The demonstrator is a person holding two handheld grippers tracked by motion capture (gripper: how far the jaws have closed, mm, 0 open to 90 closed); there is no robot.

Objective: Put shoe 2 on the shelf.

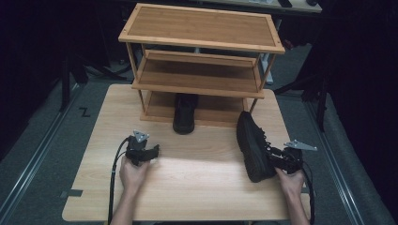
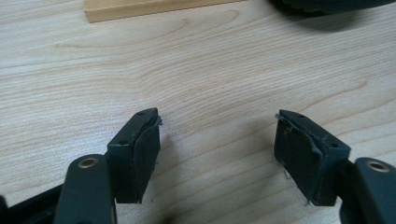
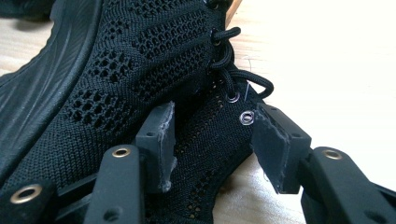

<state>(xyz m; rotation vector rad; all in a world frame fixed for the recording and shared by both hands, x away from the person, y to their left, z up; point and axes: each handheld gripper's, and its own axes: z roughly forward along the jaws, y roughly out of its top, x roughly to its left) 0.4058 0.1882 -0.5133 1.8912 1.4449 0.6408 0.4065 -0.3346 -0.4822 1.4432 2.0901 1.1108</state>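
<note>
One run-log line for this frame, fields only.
left tongs: open, empty, over table | right tongs: around shoe collar, grip unclear | second shoe: on rack bottom shelf

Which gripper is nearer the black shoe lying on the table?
Right. The right gripper has the shoe between its jaws at the laced collar. The left gripper sits well off to the shoe's left, jaws open over bare table.

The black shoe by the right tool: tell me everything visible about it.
The black shoe is a knit-mesh sneaker with black laces, metal eyelets and a ribbed dark sole. It lies tipped on its side on the table, toe toward the shelf. The right tool straddles its upper near the eyelets; whether the pads press is unclear.
</note>
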